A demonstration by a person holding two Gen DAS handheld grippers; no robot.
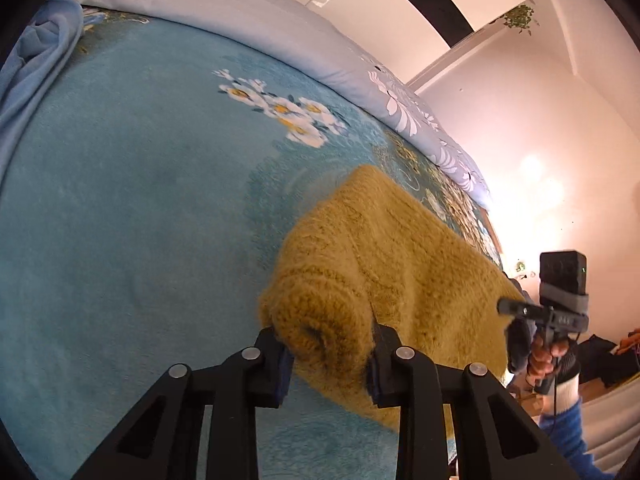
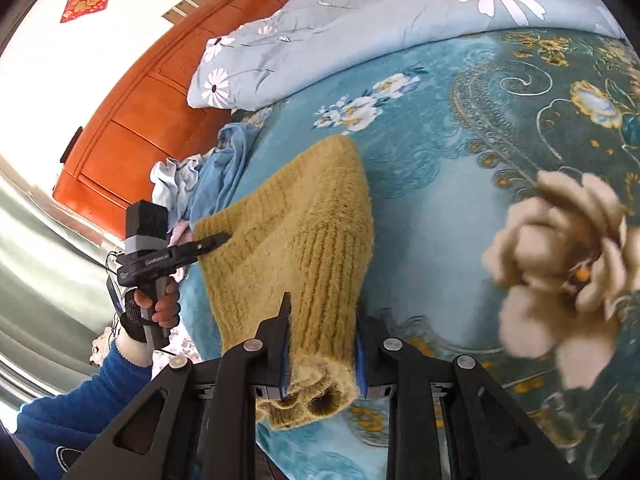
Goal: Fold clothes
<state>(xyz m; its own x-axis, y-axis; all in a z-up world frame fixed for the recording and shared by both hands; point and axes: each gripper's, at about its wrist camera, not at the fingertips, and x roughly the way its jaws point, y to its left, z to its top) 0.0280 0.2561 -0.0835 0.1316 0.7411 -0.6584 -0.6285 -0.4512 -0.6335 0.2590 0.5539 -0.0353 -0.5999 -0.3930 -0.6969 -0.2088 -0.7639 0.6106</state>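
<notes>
A mustard-yellow knit sweater (image 1: 400, 264) is held up off a blue floral blanket (image 1: 128, 208). My left gripper (image 1: 332, 352) is shut on a bunched, rolled edge of the sweater. In the right wrist view the same sweater (image 2: 296, 224) hangs stretched between both grippers, and my right gripper (image 2: 322, 364) is shut on its ribbed end, which bulges out behind the fingers. The right gripper (image 1: 516, 308) appears at the sweater's far edge in the left wrist view, held by a hand. The left gripper (image 2: 218, 240) shows at the sweater's left edge in the right wrist view.
A light blue flowered duvet (image 2: 360, 20) lies along the far side of the bed. A heap of blue and white clothes (image 2: 208, 172) sits near the orange wooden headboard (image 2: 152, 120). A blue garment (image 1: 36, 60) lies at the blanket's left edge. A blue sleeve (image 2: 88, 384) is nearby.
</notes>
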